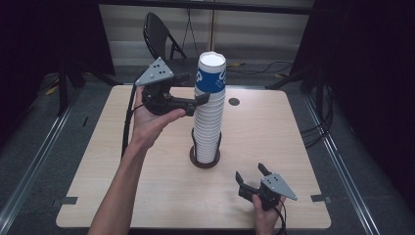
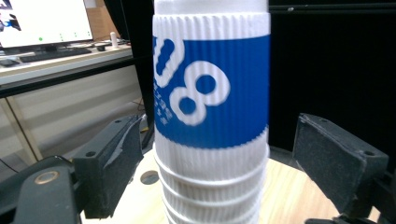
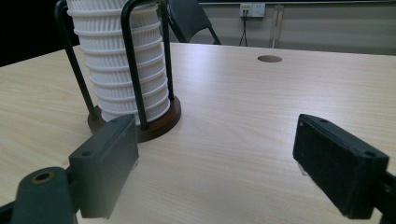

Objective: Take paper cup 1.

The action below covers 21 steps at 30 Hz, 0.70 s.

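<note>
I have the left gripper [image 1: 204, 98] up at the top of the tall stack of ribbed paper cups [image 1: 208, 128], its jaws spread wide to either side of the top cup [image 2: 212, 88] — the one with the blue band and white lettering. In the left gripper view the pads stand clear of the cup wall on both sides, nothing pinched yet. The stack sits in a dark wire cup holder [image 3: 140, 65] on a round wooden base [image 3: 164, 122], near the middle of the table [image 1: 274, 147].

As I read it, the step is to take that top cup off. To do it well I want the pads to close on the blue band, above the rim of the next cup down — too low and I grab two. A gentle squeeze, since paper cups crush, then a straight lift along the stack's axis so the tower does not lean.

My right gripper [image 1: 252, 179] rests low on the table near the front edge, jaws apart and empty, pointing toward the holder's base. It is near enough to steady the base if the nested cups stick.

Around us: a cable hole [image 1: 234, 102] in the tabletop just beyond the stack, a folding chair [image 1: 161, 36] behind the table, a desk with a monitor [image 2: 44, 21] off to the side. None of it stands in the lift path; the stack's height is the real hazard.
</note>
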{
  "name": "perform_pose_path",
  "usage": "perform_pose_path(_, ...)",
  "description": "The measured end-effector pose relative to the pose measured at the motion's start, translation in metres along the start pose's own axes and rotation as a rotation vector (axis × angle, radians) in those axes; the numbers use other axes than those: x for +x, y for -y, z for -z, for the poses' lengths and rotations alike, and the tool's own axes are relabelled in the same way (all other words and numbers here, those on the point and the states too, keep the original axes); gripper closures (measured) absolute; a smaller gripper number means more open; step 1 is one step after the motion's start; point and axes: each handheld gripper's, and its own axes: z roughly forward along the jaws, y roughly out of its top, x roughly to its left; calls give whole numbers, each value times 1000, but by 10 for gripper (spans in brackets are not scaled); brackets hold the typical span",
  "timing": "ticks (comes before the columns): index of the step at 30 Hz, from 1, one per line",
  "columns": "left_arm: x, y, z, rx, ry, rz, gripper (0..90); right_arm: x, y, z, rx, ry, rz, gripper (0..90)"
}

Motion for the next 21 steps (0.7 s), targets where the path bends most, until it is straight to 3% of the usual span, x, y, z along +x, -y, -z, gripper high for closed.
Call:
perform_pose_path(7,5,-8,-15,3,20,28,154,0,0,0,-1,-1,1,135)
perform_pose_path(9,4,-10,-17,19,-3,14,154,0,0,0,-1,-2,1,135)
perform_pose_path(21,7,-11,-41,49,26,25,151,0,0,0,0,-1,4,135)
